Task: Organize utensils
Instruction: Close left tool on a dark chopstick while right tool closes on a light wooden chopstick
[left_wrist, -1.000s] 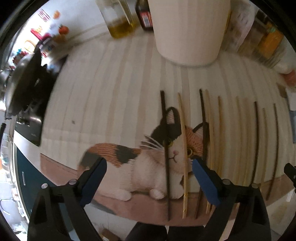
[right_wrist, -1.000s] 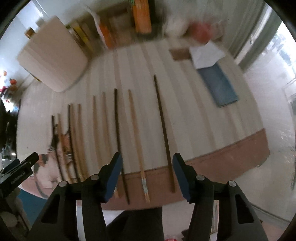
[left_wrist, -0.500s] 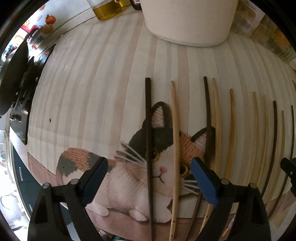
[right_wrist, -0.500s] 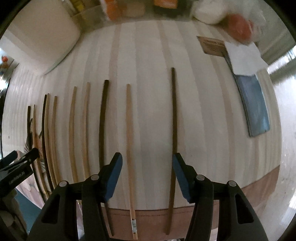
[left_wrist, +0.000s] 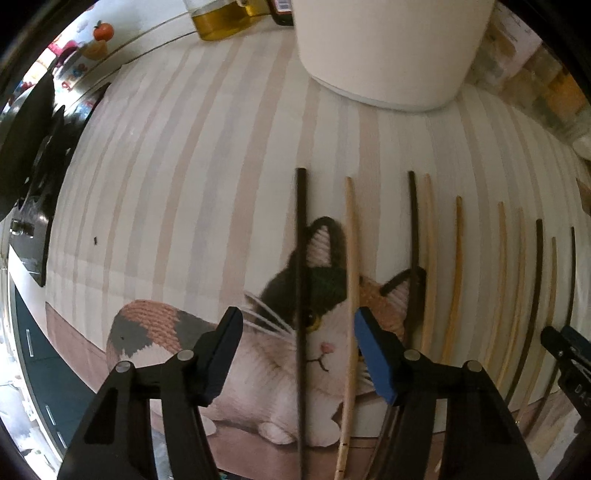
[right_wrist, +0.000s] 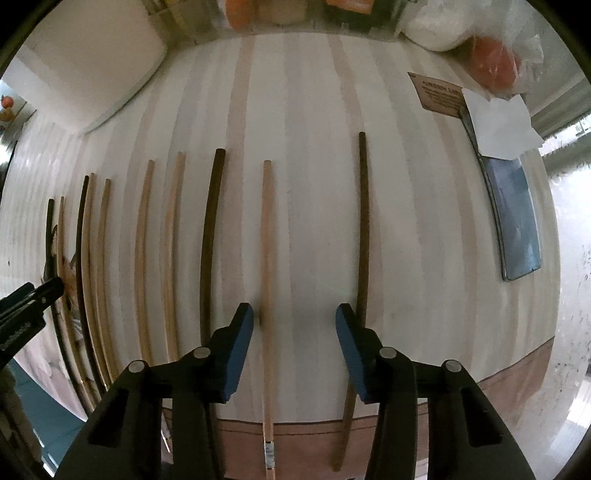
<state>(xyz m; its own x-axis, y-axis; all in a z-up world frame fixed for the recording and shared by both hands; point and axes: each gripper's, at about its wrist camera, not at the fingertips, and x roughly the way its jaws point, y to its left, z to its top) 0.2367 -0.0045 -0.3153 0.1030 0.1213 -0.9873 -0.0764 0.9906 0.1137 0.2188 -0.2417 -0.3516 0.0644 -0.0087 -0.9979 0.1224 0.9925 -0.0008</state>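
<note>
Left tongs hang released over a black chopstick lying on the striped mat's cat picture. Right tongs, also released, straddle a pale chopstick, with a dark one just right, all lying parallel on the table.

Striped cat-print mat, chopsticks in row, white container

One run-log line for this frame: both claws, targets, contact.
left claw: open, straddling black chopstick, no grip | right claw: open, over light wooden chopstick, no grip | chopsticks lie in row on striped mat
</note>
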